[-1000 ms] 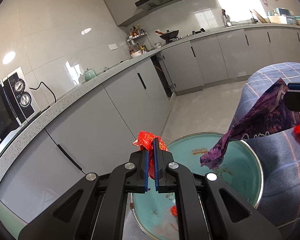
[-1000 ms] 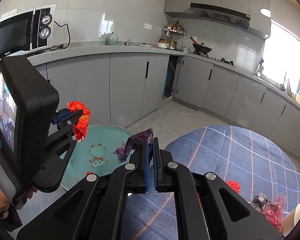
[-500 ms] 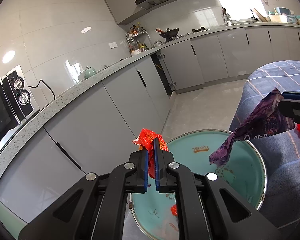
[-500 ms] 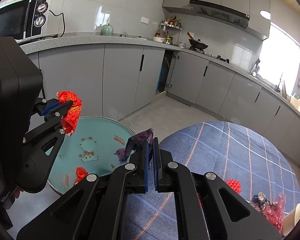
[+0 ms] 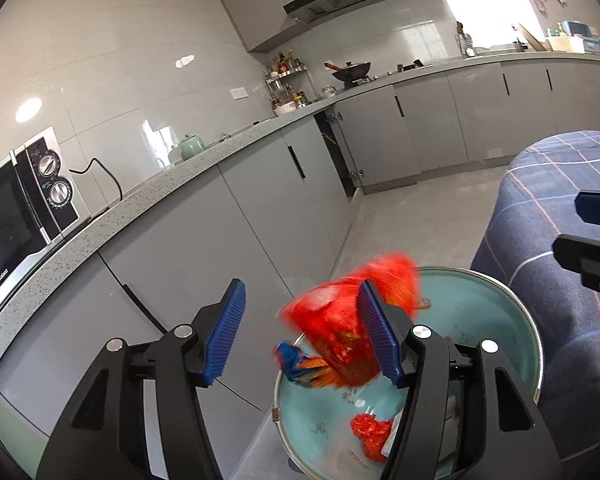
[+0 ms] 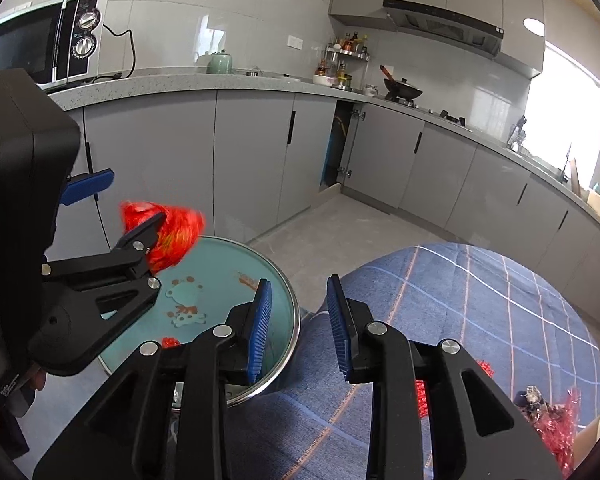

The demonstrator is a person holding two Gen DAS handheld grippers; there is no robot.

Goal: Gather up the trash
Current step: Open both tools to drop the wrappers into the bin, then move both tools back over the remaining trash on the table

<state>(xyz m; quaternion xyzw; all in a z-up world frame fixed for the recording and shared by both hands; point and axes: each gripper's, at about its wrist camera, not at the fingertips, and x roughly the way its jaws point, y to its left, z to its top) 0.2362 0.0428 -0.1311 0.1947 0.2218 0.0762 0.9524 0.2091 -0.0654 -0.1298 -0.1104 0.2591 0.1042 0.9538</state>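
My left gripper (image 5: 300, 336) hangs over a teal basin (image 5: 512, 320) on the floor, and its jaws are opening. A red wrapper (image 5: 340, 328), blurred with motion, drops loose beside the right finger, with no pad pressing on it. A crumpled red scrap (image 5: 370, 434) lies in the basin. My right gripper (image 6: 300, 328) hovers over the basin rim (image 6: 296, 320) next to the table edge; its jaws are opening with nothing between them. The right wrist view also shows the left gripper (image 6: 126, 202) and the red wrapper (image 6: 176, 232). No purple wrapper shows in either view.
A table under a blue plaid cloth (image 6: 480, 300) fills the right side, with red scraps (image 6: 486, 368) and pink foil trash (image 6: 556, 428) on it. Grey cabinets (image 6: 252, 168) and a counter with a microwave (image 6: 40, 52) stand behind the basin.
Both grippers were shut, the left on the red wrapper and the right on a purple wrapper. Both now stand open; the red wrapper is falling and the purple one is gone from view.
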